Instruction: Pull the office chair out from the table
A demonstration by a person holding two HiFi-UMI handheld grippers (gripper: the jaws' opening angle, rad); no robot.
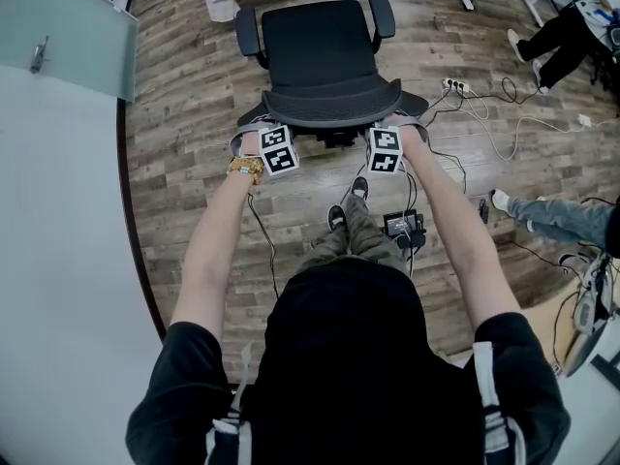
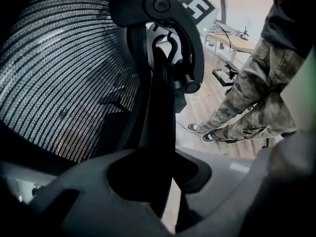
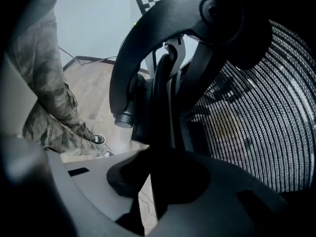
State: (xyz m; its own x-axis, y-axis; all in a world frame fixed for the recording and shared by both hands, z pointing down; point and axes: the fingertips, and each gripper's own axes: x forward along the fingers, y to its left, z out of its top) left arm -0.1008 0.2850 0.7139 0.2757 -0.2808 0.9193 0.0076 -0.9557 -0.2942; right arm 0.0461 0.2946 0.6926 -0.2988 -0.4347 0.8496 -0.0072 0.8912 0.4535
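Left hand-held gripper clamped on office chair backrest edge; right hand-held gripper clamped likewise, opposite side; chair stands on wooden floor.

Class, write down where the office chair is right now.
In the head view the office chair stands top centre on the wooden floor, its backrest held by the left gripper and right gripper.
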